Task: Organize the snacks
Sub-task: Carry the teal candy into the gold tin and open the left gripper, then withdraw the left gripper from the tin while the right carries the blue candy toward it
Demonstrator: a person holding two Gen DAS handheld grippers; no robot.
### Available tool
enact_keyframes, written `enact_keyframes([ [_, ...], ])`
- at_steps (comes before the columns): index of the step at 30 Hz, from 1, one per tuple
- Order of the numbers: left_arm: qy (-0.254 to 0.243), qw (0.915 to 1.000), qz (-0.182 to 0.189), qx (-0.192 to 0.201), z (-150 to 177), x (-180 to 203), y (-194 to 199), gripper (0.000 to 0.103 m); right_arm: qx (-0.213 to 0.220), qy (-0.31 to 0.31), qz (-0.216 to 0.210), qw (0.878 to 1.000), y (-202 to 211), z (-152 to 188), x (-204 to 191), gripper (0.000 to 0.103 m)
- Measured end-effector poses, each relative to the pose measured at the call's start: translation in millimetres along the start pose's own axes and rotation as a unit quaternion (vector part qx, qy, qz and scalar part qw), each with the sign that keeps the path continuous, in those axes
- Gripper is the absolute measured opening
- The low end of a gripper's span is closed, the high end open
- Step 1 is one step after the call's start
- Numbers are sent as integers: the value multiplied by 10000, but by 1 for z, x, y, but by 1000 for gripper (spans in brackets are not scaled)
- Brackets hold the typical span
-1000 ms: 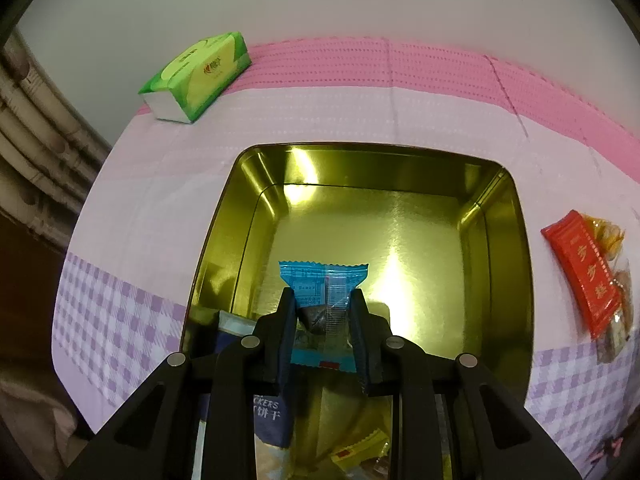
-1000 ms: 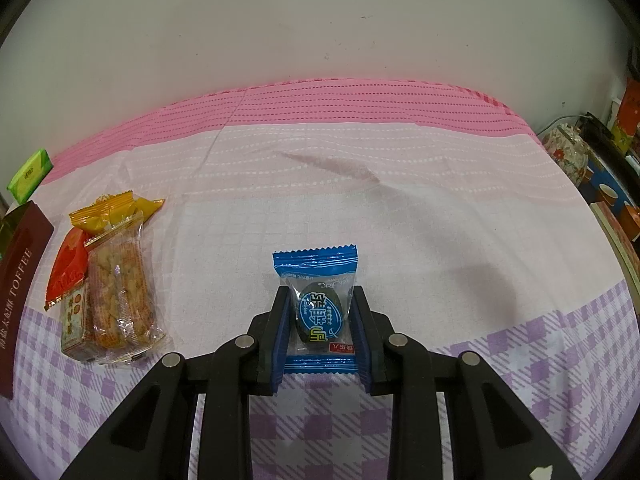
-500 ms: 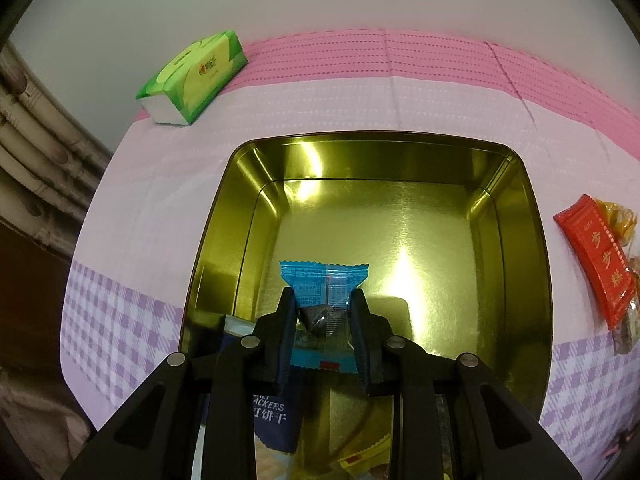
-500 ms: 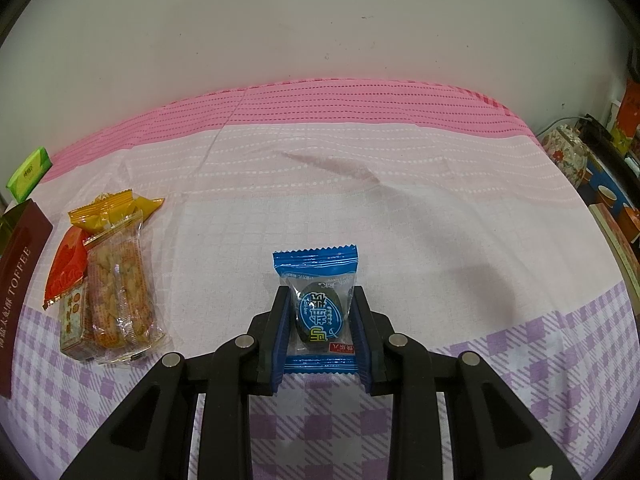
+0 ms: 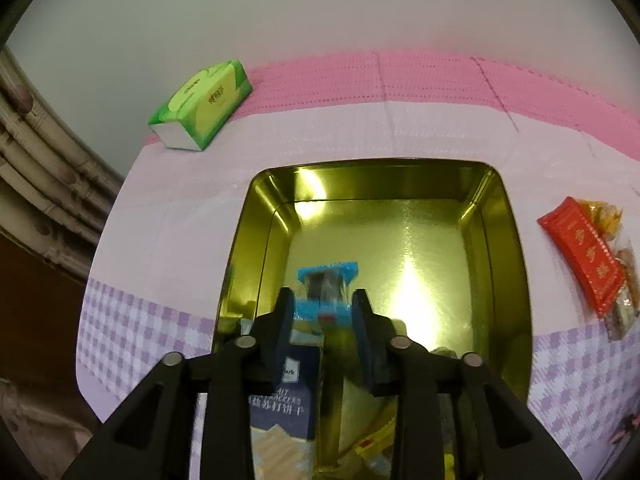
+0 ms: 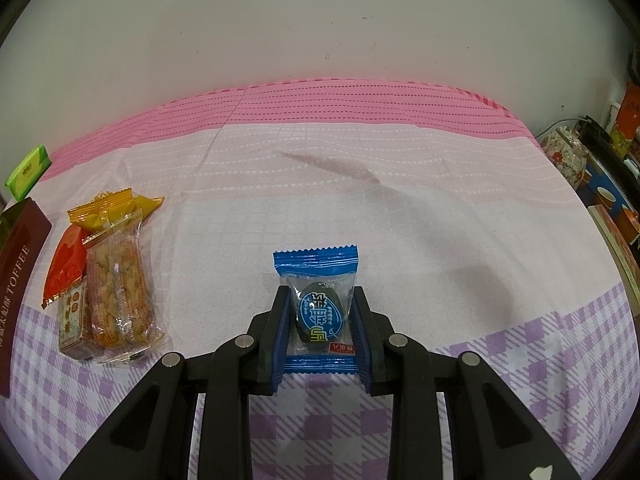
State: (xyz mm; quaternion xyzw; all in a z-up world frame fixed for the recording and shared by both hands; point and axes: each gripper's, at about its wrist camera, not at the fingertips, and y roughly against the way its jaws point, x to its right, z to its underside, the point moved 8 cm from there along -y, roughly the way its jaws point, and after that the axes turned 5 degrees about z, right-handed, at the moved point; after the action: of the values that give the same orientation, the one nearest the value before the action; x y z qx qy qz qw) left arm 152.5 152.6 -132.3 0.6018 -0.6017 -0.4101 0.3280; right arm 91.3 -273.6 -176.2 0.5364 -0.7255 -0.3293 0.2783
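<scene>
Left tongs point(image 5: 324, 312), jaws just opening, release blue sachet point(image 5: 327, 280) over gold tin point(image 5: 496, 248), lower centre; right tongs point(image 6: 318, 320) clamp second sachet point(image 6: 318, 308) for deposit

A plain off-white wall point(image 6: 320, 20) stands behind a bench covered by a cloth point(image 6: 400, 208) banded in pink, pale pink and lilac check. Bamboo-like poles point(image 5: 36, 168) rise at the far left in the left wrist view. At the right edge, a floral pot point(image 6: 568, 156) and cups crowd a cluttered shelf. Light is even and soft.
</scene>
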Motion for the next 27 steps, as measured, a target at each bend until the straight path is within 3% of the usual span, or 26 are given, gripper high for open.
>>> enact_keyframes([
  [4,56,9999,109,115,1,-2,12,42,-1,5,1,10000,0,0,1,27],
  [15,210,9986,-64,479,29,-20,42,49,0,13,7,10000,0,0,0,27],
  [27,743,9958,-226,484,71,-52,45,53,-6,-77,-52,10000,-2,-2,3,26],
])
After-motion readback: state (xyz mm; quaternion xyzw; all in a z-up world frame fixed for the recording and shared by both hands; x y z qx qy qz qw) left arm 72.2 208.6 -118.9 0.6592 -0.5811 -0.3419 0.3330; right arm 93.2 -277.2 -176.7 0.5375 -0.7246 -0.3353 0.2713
